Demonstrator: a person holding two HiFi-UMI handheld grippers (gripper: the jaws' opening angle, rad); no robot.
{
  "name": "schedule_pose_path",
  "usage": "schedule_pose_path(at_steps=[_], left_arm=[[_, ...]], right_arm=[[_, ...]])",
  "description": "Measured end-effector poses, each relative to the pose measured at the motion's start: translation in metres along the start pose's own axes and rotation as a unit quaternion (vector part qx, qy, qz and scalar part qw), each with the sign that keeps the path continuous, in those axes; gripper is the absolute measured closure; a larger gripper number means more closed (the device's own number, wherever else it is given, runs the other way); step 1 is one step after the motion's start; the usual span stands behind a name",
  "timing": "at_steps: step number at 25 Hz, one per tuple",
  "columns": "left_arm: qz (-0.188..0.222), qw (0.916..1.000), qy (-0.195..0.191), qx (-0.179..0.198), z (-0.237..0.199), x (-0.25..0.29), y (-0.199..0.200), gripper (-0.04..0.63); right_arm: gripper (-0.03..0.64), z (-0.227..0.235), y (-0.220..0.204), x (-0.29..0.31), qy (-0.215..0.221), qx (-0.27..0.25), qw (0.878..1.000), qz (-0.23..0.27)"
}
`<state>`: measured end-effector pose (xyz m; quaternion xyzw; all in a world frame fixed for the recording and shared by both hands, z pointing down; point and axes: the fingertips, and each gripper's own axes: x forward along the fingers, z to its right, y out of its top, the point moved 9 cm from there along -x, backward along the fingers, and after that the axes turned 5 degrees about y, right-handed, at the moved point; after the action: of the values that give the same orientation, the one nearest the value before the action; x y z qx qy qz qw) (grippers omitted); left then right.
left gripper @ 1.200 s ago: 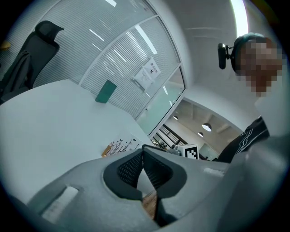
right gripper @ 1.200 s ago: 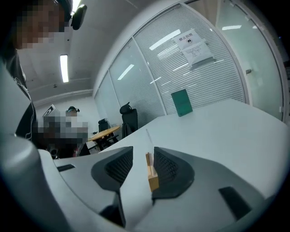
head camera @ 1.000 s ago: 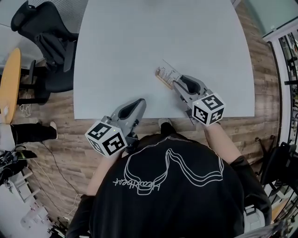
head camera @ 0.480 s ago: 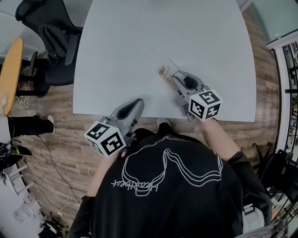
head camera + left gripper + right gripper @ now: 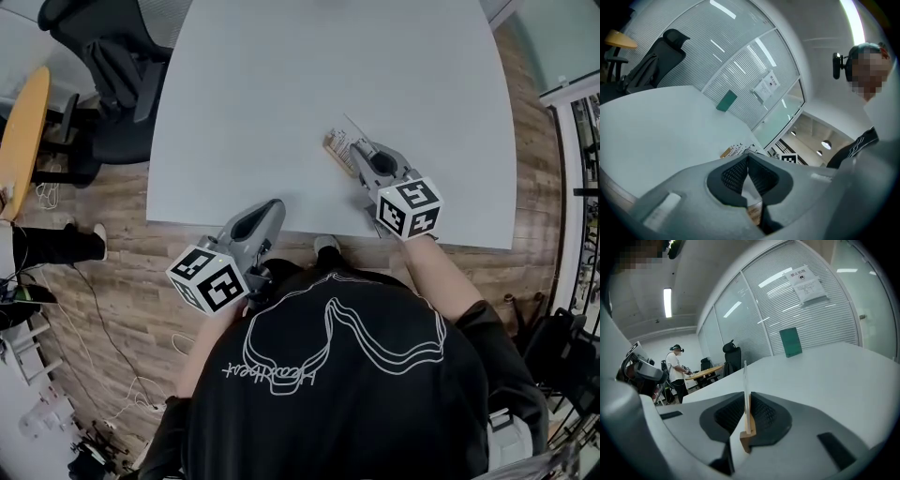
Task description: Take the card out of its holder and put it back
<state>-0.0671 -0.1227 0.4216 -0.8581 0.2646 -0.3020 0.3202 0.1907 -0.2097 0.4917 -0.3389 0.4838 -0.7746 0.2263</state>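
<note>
Pale grey table (image 5: 281, 112): open surface stretches far and left of the card holder (image 5: 337, 150), which stands near the near edge, right of centre. Its card is upright and its long axis diagonal. The right gripper (image 5: 354, 156), tilted slightly downward, has just been closing its jaws and now clamps the holder. The left gripper (image 5: 273, 206), jaws together and empty, hovers at the near edge.

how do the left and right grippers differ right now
The left gripper has its fingers together on nothing; the right gripper has just closed its fingers on the clear card holder with a wooden base. The left hangs at the white table edge; the right reaches over it. Both are grey.
</note>
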Motion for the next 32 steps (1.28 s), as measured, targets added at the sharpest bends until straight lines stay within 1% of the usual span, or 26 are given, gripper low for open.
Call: schedule_pose_path(at_steps=[2,6,10,24,32], left_arm=[[0.003,1.0000,0.002,0.000,-0.001,-0.003,0.000,0.581],[0.008,0.9999,0.012,-0.004,-0.005,-0.009,-0.002,0.581],[0.009,0.9998,0.018,-0.008,-0.007,-0.010,-0.004,0.582],[0.011,0.9998,0.014,-0.005,-0.004,-0.012,-0.002,0.581],[0.021,0.9997,0.012,-0.001,0.002,-0.016,0.003,0.581]], right_arm=[[0.584,-0.001,0.000,0.000,-0.003,-0.006,1.000,-0.002],[0.589,-0.002,-0.001,0.001,-0.006,-0.022,1.000,-0.006],[0.592,-0.002,-0.002,0.001,-0.003,-0.024,1.000,-0.005],[0.594,-0.003,0.003,-0.001,0.008,-0.037,0.999,0.000],[0.594,-0.004,0.016,-0.006,0.008,-0.035,0.999,0.008]])
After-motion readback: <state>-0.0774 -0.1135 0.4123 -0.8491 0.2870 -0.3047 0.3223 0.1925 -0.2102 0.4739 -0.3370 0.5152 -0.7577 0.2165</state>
